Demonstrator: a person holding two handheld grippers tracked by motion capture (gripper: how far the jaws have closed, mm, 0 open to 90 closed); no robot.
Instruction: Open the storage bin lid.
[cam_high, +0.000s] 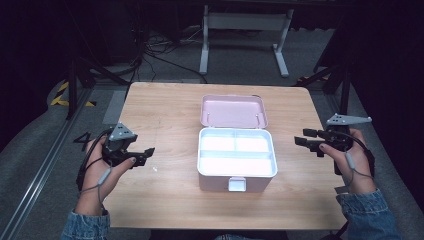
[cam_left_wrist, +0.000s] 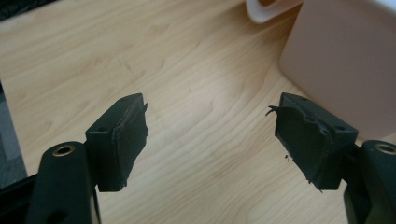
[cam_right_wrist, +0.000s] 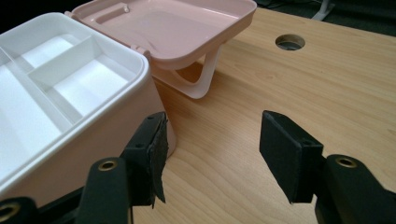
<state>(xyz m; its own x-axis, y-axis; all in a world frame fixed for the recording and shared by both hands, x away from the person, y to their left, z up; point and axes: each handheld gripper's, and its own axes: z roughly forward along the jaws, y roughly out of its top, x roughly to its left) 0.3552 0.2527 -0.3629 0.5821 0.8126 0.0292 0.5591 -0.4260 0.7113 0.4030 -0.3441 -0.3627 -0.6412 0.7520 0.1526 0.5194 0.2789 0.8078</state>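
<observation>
2 tongs, left (cam_high: 145, 154) and right (cam_high: 306, 137), both gaping apart and empty, flank the open pink box (cam_high: 236, 159) between them.

Blue denim sleeves (cam_high: 367, 212) at the lower corners; black two-jaw grippers (cam_high: 142, 155) topped by grey three-cornered plates (cam_high: 121, 132), grey cables (cam_high: 102, 178) trailing.

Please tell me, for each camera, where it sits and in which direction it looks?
High view: above the person's side, looking forward and down at the table; both hands, left gripper, right gripper.
Left gripper view: on the left gripper, looking across the wood; open jaws.
Right gripper view: on the right gripper; open jaws.
Shared: the pink box.
</observation>
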